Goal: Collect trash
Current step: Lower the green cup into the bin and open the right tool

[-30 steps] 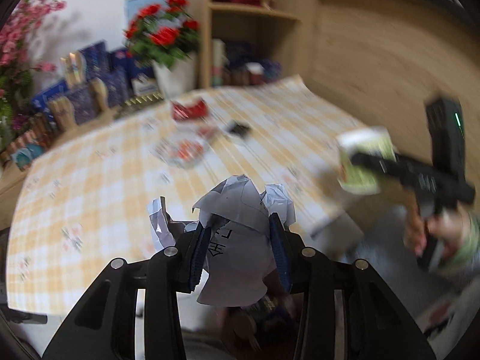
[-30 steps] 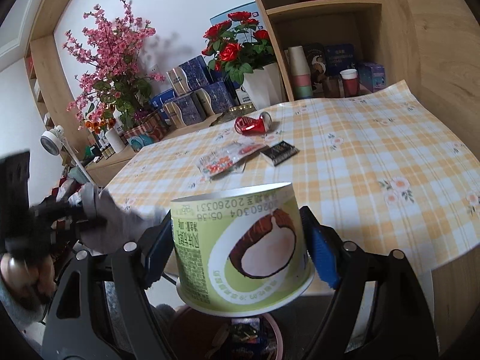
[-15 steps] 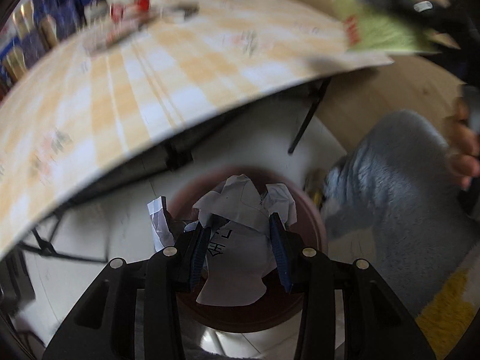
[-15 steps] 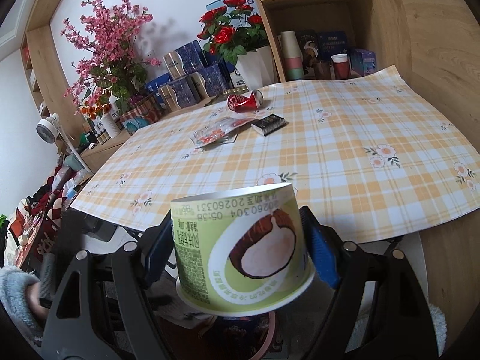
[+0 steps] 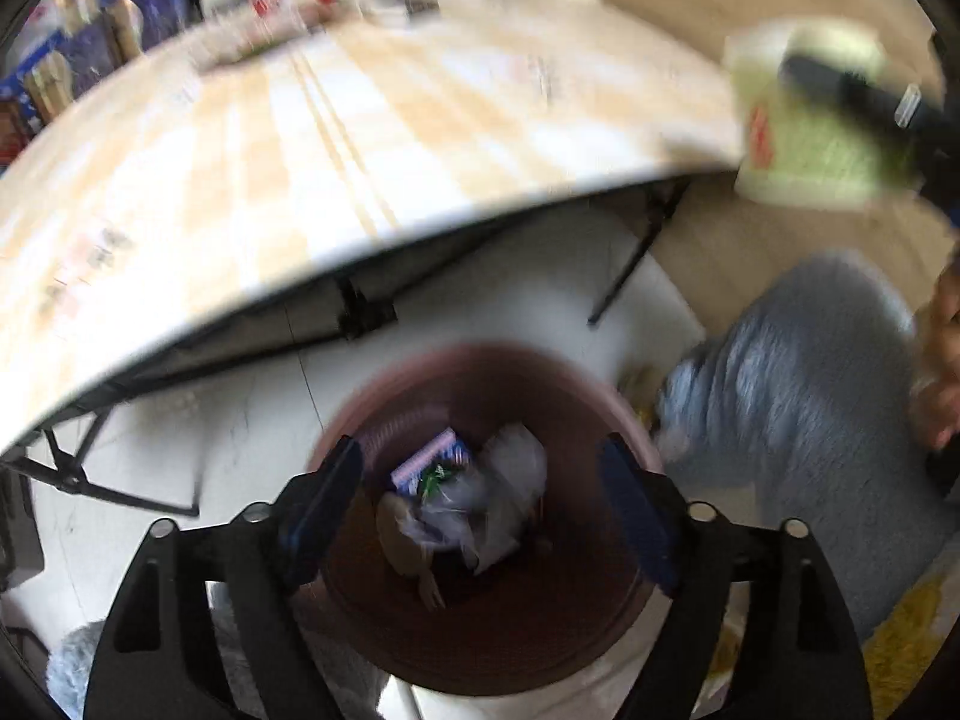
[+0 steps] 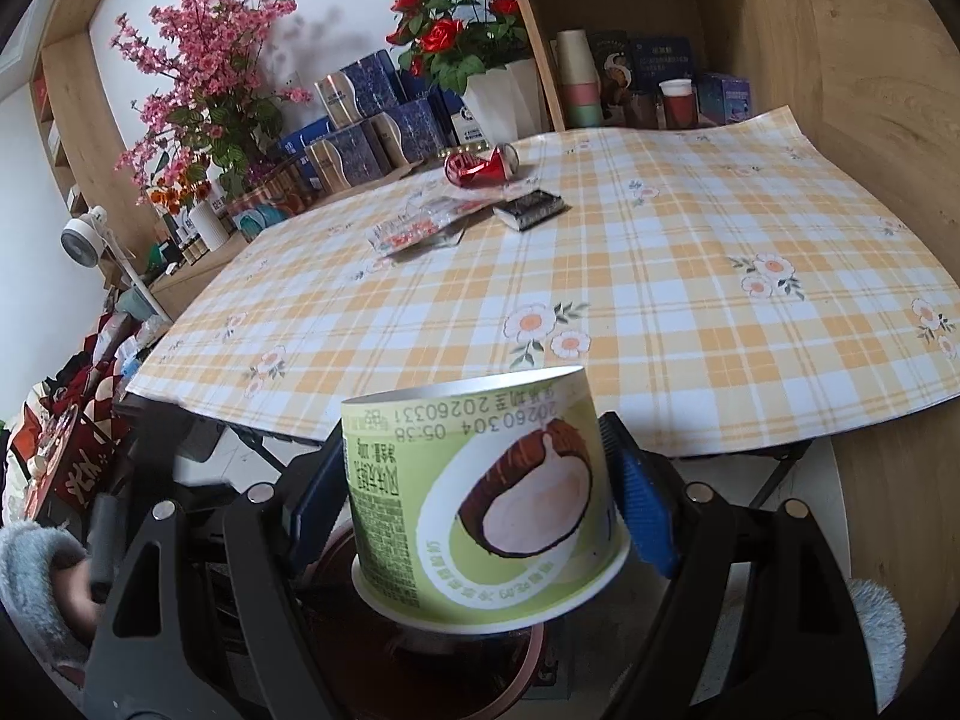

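Maroon plastic fills the lower middle of our left wrist view: the trash bin (image 5: 480, 630) stands on the floor below the near edge of the worktop (image 5: 360, 138). Our left tool (image 5: 480, 498) hangs straight above its mouth, pointing steeply down. Its jaws are opening and nothing sits between them. The crumpled paper (image 5: 510, 480) shows in the gap, inside the bin's rim; the picture is blurred, so we think it is resting among the other scraps but cannot be sure. That hand's share looks done for now.

Moving right, our right tool (image 6: 480, 504) grips the green paper cup (image 6: 480, 504), pads pressed on its two sides at a wide setting. The cup sits upside down, its open rim tilted down toward us. In the left view the same cup (image 5: 810, 120) hangs beyond the worktop's right corner, higher than the bin and well off to its right.

The coming move turns on this: the bin lies below the cup and toward our left hand. In the right view only a dark arc of the bin (image 6: 420, 648) peeks out under the cup, so we judge the cup not yet centred over the opening.

Further right and back on the worktop lie a clear wrapper (image 6: 420, 228), a red can (image 6: 480, 168) and a small black packet (image 6: 531, 209).
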### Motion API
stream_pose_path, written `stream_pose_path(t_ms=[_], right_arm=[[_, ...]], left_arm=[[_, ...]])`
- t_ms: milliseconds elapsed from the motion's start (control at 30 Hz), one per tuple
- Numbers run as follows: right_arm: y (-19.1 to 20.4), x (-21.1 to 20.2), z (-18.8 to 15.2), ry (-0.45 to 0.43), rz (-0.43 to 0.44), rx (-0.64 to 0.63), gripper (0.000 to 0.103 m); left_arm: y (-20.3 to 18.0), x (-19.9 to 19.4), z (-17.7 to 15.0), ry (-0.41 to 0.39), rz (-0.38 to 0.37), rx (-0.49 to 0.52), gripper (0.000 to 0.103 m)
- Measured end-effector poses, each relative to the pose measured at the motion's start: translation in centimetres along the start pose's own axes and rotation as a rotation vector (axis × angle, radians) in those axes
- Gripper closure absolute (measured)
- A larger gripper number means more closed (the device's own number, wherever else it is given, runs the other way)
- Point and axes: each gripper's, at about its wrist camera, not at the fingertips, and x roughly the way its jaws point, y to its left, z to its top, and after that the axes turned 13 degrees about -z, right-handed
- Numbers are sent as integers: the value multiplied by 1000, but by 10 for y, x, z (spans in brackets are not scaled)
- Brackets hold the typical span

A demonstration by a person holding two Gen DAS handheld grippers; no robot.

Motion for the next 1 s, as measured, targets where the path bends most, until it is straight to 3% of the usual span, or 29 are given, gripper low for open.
stream_pose_path(t_ms=[267,400,467,633,800,1000], right_arm=[[14,15,-20,57,4,-50,25],[28,26,-29,90,15,-92,25],[35,32,-34,108,22,-108,25],[51,44,-44,138,28,-172,25],[68,58,-59,191,45,-237,25],[84,69,-74,233,53,-319,25]], left_arm=[[21,-70,1,-298,45,-102,10],[29,-111,-2,-471,136,-119,7],[31,-127,-3,-522,182,-116,7],[37,-148,-10,-585,294,-100,6],[39,-153,-19,-625,324,-118,6],[43,-148,-21,-617,352,-142,6]])
